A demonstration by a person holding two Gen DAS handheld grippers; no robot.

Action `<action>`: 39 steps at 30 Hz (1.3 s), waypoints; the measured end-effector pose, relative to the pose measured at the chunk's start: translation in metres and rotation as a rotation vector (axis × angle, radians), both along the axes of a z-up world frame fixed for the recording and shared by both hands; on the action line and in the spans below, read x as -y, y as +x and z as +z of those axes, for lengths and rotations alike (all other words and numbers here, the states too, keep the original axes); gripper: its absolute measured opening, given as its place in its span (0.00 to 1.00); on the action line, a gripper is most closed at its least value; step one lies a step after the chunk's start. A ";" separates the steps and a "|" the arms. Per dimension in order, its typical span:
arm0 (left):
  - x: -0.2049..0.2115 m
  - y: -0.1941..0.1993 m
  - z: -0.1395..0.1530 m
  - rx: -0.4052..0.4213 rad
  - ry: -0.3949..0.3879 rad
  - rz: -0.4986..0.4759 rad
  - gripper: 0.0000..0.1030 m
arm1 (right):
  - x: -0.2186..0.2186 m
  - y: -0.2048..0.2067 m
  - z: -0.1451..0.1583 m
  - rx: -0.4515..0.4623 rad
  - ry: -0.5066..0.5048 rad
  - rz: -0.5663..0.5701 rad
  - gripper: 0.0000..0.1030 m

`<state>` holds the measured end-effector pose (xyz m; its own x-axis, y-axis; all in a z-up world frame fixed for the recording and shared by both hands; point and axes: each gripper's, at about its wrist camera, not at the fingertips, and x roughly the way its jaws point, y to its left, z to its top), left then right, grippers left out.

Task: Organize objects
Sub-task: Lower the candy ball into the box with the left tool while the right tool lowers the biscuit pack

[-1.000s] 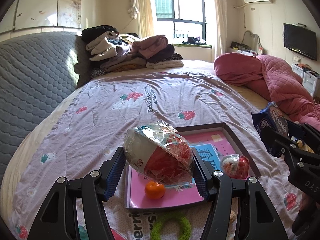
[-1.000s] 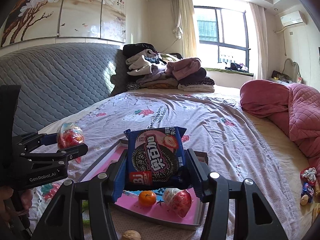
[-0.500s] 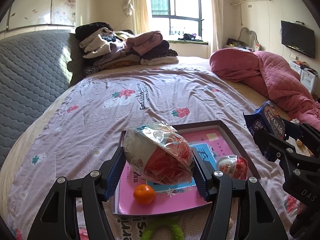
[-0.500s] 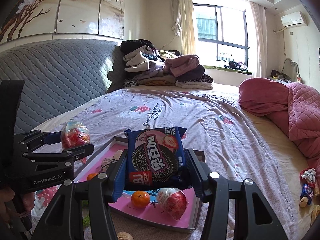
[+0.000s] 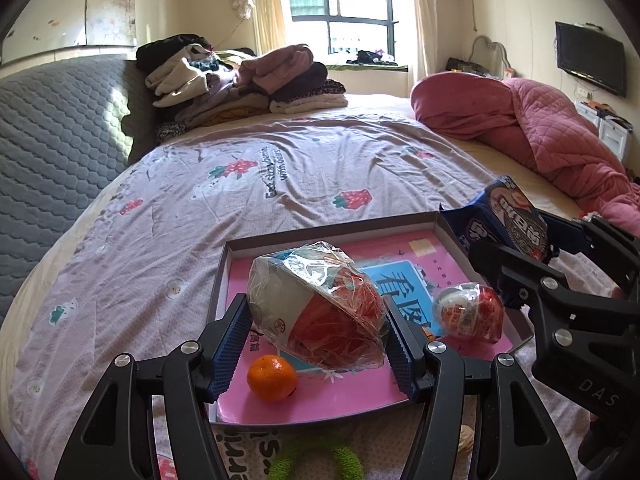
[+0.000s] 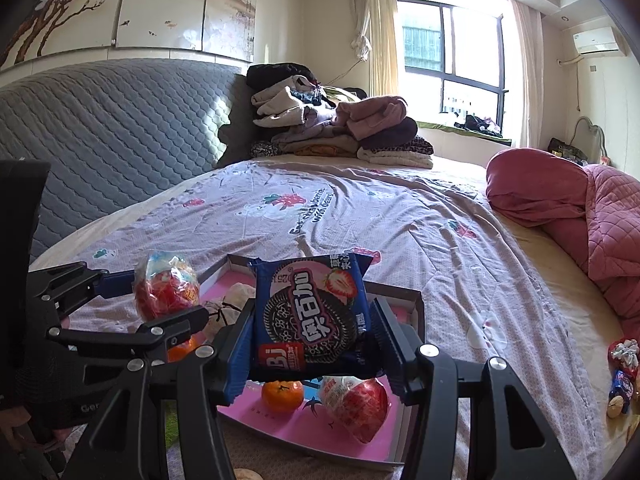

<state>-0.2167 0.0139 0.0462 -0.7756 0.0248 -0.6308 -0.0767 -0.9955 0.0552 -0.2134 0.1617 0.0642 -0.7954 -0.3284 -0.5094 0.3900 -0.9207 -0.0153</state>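
Your left gripper (image 5: 318, 344) clamps the crinkly, slippery wrapped egg (image 5: 318, 316) across its middle, while your right gripper (image 6: 312, 346) pinches the light, crushable cookie packet (image 6: 310, 316) by its sides, so squeeze gently.

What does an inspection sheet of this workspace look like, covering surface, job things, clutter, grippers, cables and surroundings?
Surface: bed sheet, strawberry print.
Job's things: tray holds orange and wrapped egg; big egg and cookie pack held above it.
Clutter: green ring, clothes pile, pink quilt, candies.
Grippers: left gripper shut on big egg; right gripper shut on cookie pack.
Cables: nothing seen.
Surroundings: window, TV.
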 end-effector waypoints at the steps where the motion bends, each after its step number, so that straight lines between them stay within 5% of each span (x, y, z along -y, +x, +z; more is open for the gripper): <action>1: 0.000 -0.001 -0.002 0.004 0.000 -0.002 0.63 | 0.000 -0.003 -0.002 0.004 0.002 -0.001 0.53; 39: -0.004 -0.026 -0.067 0.112 0.039 -0.060 0.63 | 0.038 -0.069 -0.057 0.142 0.073 0.057 0.53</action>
<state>-0.2432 0.0178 -0.0205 -0.6970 0.0951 -0.7107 -0.1392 -0.9903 0.0040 -0.2827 0.1232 0.0068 -0.6949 -0.3287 -0.6396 0.4445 -0.8955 -0.0228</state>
